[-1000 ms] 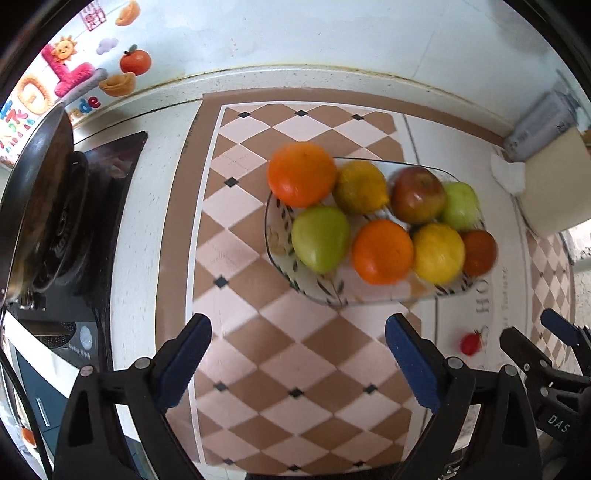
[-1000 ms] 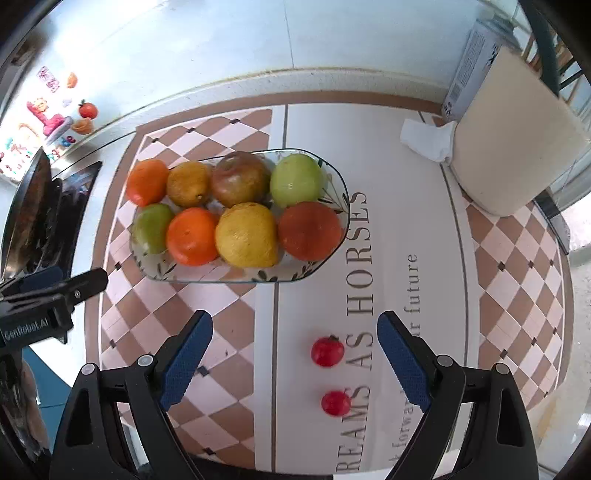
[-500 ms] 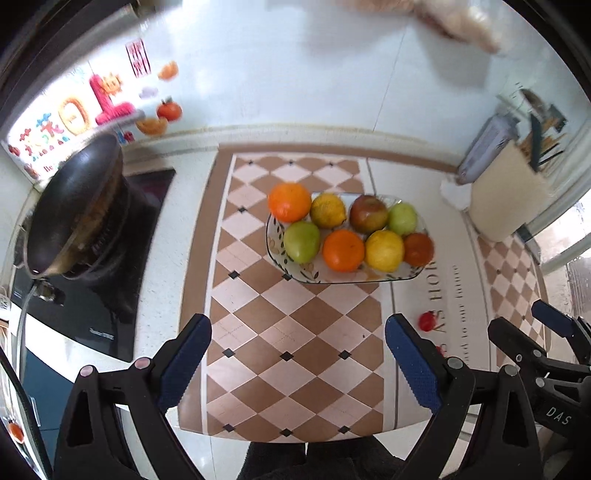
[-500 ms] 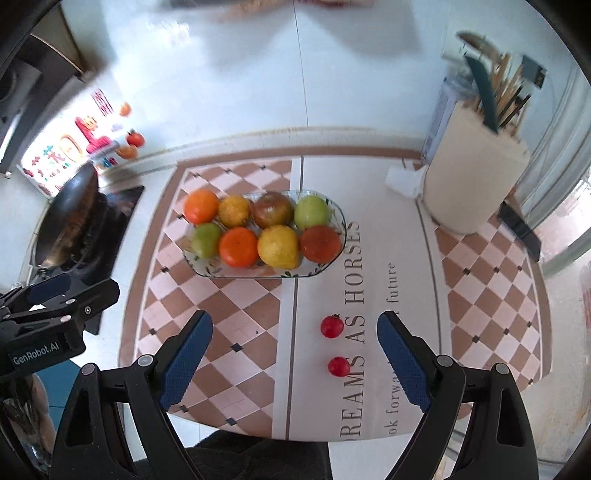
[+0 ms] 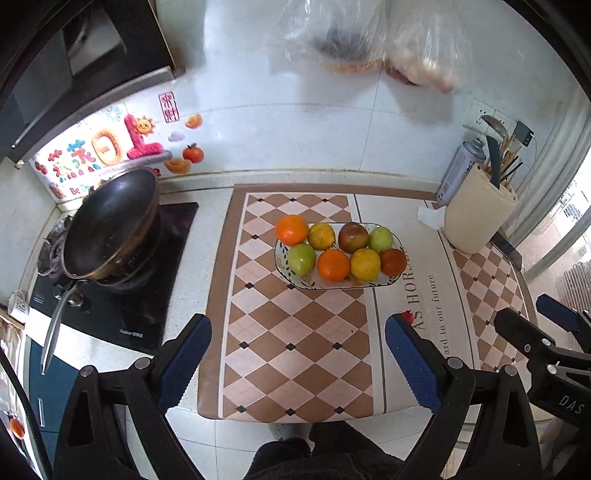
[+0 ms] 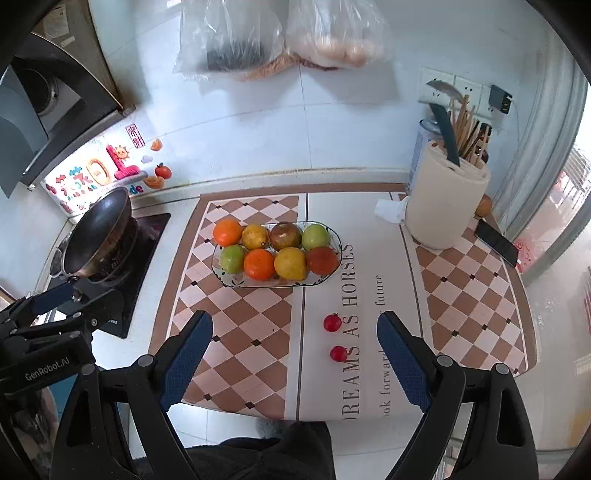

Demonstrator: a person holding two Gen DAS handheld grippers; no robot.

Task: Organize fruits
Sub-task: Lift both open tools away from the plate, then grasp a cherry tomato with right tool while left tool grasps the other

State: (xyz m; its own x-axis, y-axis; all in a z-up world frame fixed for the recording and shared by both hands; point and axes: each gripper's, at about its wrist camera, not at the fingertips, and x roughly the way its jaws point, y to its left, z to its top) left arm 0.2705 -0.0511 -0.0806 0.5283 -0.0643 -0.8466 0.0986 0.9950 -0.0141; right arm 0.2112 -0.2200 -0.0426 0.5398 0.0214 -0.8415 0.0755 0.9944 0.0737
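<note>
A patterned glass dish on the checkered mat holds several oranges, green apples, yellow and red-brown fruits in two rows. Two small red fruits lie on the mat in front of it, one nearer the dish and one closer to me; in the left wrist view one peeks out beside the right finger. My left gripper is open and empty, held high over the mat's near edge. My right gripper is open and empty, back from the small red fruits.
A black wok sits on the stove at the left. A cream utensil holder with a spray can, a tissue and a phone stand at the right. Plastic bags hang on the tiled wall.
Both grippers have pulled up and back from the dish, so the whole counter shows. Both stay open. The fruits have not moved.
</note>
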